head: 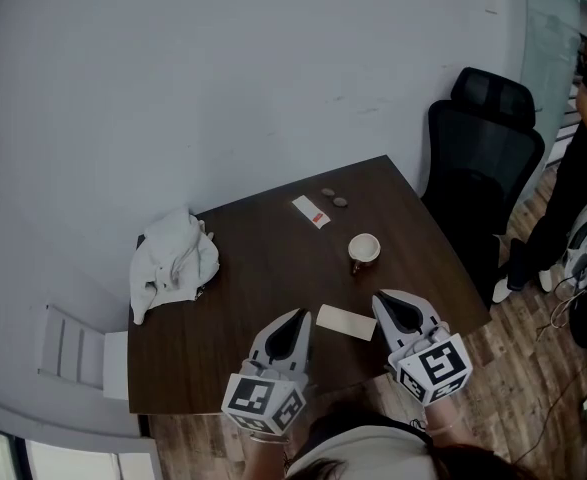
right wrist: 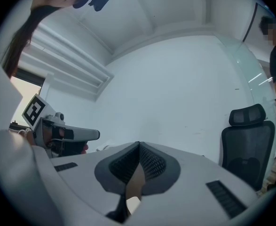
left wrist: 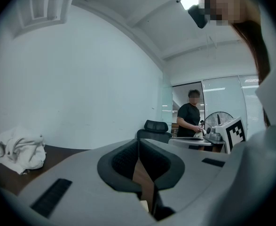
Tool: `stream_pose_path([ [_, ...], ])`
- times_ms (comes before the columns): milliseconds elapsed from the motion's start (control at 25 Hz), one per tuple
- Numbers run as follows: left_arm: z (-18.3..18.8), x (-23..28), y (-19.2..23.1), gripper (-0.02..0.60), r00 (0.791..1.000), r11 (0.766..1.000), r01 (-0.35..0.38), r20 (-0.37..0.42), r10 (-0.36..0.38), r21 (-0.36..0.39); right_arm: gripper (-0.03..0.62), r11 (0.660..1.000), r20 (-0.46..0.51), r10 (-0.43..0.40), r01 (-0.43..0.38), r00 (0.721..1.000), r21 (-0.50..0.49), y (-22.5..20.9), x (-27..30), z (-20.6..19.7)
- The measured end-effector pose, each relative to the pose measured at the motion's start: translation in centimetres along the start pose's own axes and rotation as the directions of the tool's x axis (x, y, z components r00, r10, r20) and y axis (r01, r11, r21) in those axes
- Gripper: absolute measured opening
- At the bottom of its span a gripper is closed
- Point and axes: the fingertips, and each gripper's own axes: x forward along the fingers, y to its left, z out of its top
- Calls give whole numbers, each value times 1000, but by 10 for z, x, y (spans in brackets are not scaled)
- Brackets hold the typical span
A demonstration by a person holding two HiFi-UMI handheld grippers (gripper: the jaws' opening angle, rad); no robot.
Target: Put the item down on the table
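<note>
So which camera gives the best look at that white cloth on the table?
The head view: the whole cloth shows from above. The left gripper view catches it low at its left edge, side-on; the right gripper view doesn't clearly show it.

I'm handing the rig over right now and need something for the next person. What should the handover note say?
Left hand-held gripper: shut, empty, over the table's near side.
Right hand-held gripper: shut, empty, beside it.
Things: a beige card lies flat on the table between the two grippers; a cup and a white cloth sit farther back.
Done: nothing is held, so the item, probably the card, seems to be down.
Left: likely nothing; just check which item was meant.
</note>
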Motion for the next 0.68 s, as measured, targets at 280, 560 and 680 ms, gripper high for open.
stream_pose_path([
  [280, 0, 1, 0, 25, 1000, 1000, 2, -8, -2, -7, 8, 1000, 3, -6, 6, 1000, -4, -1, 3, 1],
  [560, 0, 6, 1, 25, 1000, 1000, -3, -17, 3, -13, 6, 1000, 6, -4, 4, 1000, -18, -7, 7, 0],
  [680, 0, 7, -1, 25, 1000, 1000, -5, -21, 5, -15, 6, 999, 2, -8, 8, 1000, -46, -7, 7, -2],
])
